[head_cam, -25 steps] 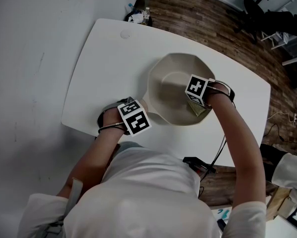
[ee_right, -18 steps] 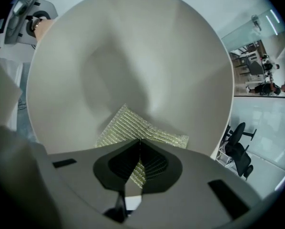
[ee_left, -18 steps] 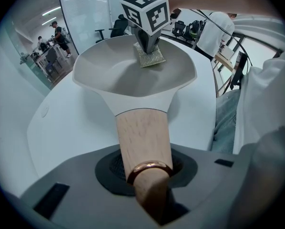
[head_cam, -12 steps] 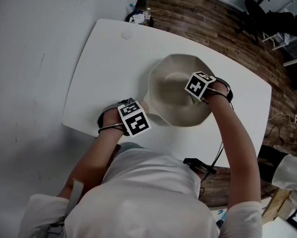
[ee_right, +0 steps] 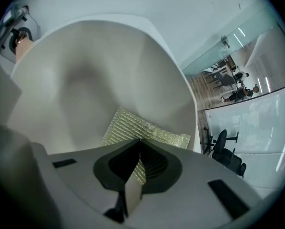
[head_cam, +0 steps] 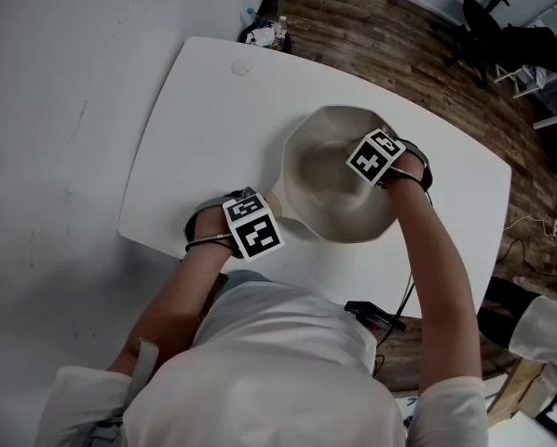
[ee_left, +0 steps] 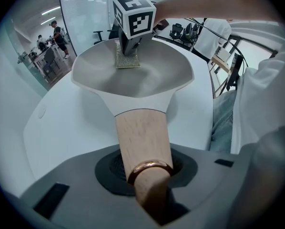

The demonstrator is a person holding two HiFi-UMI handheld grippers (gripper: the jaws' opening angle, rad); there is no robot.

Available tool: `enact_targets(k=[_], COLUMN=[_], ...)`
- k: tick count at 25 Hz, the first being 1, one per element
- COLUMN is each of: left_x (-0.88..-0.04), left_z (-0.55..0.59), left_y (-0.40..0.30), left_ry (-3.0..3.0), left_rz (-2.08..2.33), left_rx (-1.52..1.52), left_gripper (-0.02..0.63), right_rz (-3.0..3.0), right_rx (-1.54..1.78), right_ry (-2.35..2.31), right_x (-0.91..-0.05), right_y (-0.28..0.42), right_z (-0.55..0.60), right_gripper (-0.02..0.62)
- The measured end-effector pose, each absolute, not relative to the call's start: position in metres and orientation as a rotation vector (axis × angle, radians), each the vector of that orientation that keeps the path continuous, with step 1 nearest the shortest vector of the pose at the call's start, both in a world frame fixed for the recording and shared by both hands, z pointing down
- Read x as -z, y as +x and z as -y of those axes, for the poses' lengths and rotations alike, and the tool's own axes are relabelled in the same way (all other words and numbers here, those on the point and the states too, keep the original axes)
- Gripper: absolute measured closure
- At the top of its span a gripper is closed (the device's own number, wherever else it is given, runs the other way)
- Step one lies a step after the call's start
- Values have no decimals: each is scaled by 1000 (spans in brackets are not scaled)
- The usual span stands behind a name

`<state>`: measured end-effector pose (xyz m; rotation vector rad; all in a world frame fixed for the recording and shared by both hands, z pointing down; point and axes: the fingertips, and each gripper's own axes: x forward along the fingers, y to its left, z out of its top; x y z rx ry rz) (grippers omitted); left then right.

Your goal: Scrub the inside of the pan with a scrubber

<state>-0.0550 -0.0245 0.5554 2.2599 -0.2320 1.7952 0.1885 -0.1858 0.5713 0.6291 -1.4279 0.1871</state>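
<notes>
A cream pan (head_cam: 327,180) sits on the white table (head_cam: 195,110), its wooden handle (ee_left: 141,137) pointing toward me. My left gripper (head_cam: 260,214) is shut on that handle near its copper ring (ee_left: 149,168). Over the pan's right inner wall, my right gripper (head_cam: 370,177) is shut on a yellow-green mesh scrubber (ee_right: 133,125). The scrubber lies flat against the pan's sloping inner wall (ee_right: 85,80). In the left gripper view the scrubber (ee_left: 127,57) hangs below the right gripper's marker cube (ee_left: 134,13), inside the pan (ee_left: 147,78).
The table's near edge (head_cam: 353,282) lies just past the pan. A black device with a cable (head_cam: 372,313) sits below that edge. Small bottles (head_cam: 264,31) stand at the far corner, and office chairs (head_cam: 488,17) stand on the wooden floor.
The right gripper slid with the scrubber from the pan's near right rim farther up the right side, tilting as it went. The left gripper and the pan stayed put.
</notes>
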Motion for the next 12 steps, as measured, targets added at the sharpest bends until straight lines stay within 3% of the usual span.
enact_targets(k=[12], left_x=[-555], left_z=[23], left_y=[-55], left_ry=[2268], left_rz=[189], left_rx=[-1797], left_gripper=[488], right_rz=[1617], right_rx=[-179], right_ry=[747], right_x=[-558], right_y=[152], right_z=[219], right_gripper=[572])
